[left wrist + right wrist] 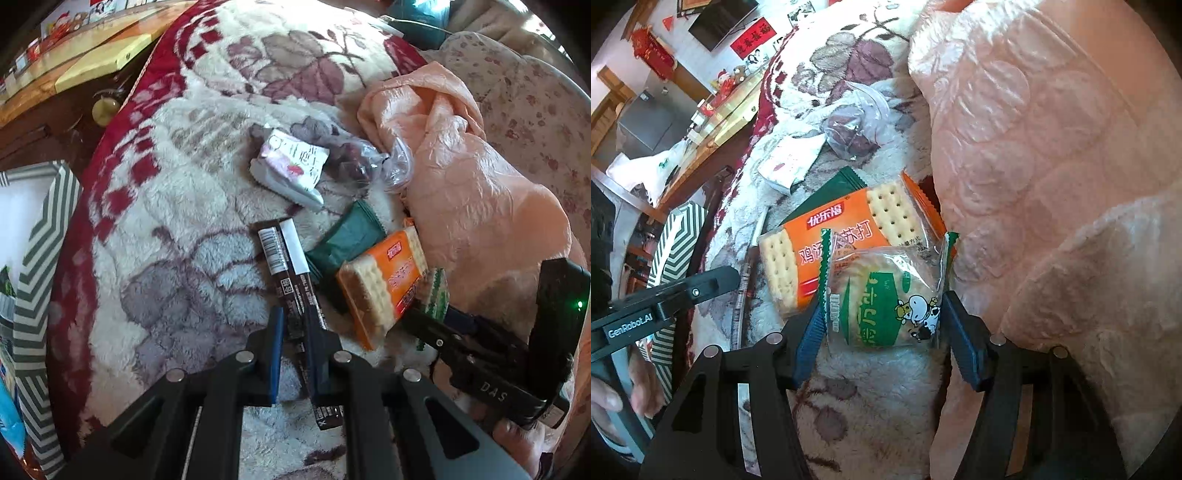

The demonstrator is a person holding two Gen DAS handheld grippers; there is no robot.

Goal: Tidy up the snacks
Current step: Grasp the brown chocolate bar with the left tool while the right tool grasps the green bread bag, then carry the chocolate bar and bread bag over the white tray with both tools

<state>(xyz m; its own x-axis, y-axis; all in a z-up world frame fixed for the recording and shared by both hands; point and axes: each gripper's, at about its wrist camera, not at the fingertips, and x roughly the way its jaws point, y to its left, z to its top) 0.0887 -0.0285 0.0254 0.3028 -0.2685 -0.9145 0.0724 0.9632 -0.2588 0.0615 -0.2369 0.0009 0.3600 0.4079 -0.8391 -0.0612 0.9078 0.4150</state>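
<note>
Snacks lie on a fleece blanket (177, 206). My left gripper (296, 317) is shut on a long brown snack bar (291, 280) that lies on the blanket. My right gripper (882, 306) has its jaws on both edges of a green-and-clear cow-print cracker packet (882, 295), also visible in the left wrist view (436, 291). An orange soda-cracker pack (384, 280) (846, 240) lies beside it. A dark green packet (347, 236) (827, 192), a white-pink packet (291, 166) (786, 166) and a clear bag of dark fruit (354, 158) (849, 133) lie further off.
A green-and-white striped box (40, 266) (679, 236) stands at the left, off the bed edge. A peach quilt (472, 177) (1052, 147) is heaped on the right. A wooden cabinet (55, 66) stands at the far left.
</note>
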